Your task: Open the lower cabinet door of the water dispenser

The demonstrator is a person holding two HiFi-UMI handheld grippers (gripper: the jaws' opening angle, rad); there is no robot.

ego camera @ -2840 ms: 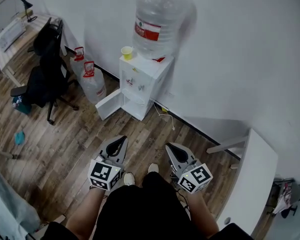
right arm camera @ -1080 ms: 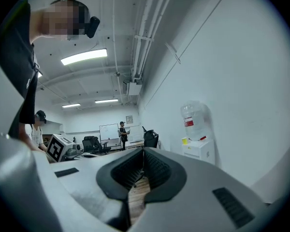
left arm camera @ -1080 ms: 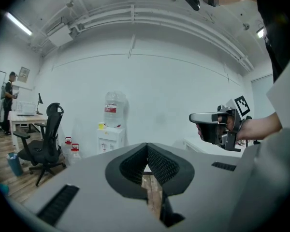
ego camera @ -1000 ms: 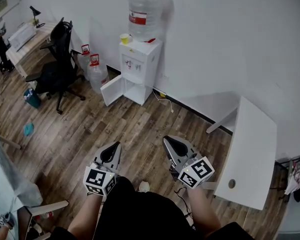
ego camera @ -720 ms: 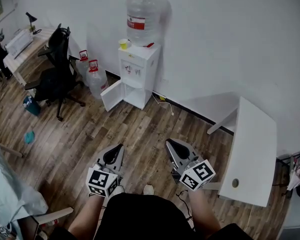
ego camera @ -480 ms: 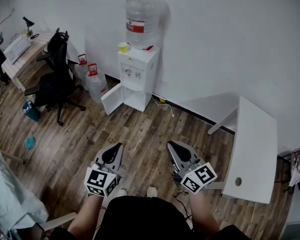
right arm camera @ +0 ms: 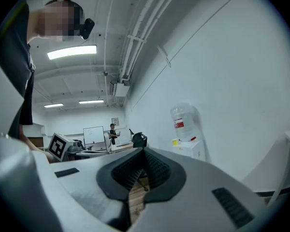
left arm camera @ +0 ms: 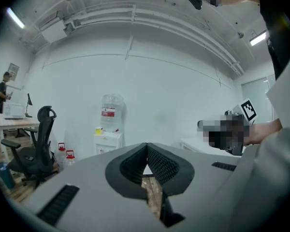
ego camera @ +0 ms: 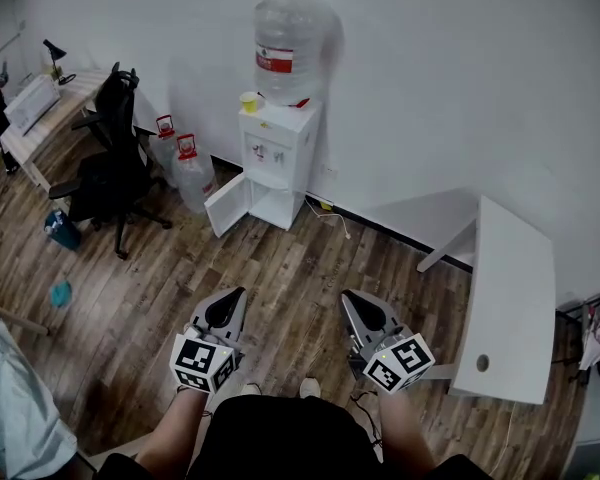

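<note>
Now you hold both grippers low in front of you, over the wooden floor (ego camera: 130,298), well apart from the water dispenser (ego camera: 278,148) that stands at the far wall. Your left gripper (ego camera: 235,295) has its jaws pressed together with nothing between them, and it is the same for your right gripper (ego camera: 350,299). The lower cabinet door (ego camera: 225,205) already stands open, swung out to the left. A yellow cup (ego camera: 249,101) sits on top of the dispenser, just beside the big bottle (ego camera: 288,38). Two water jugs (ego camera: 185,168) stand on the floor left of it, near a black office chair (ego camera: 108,163).
</note>
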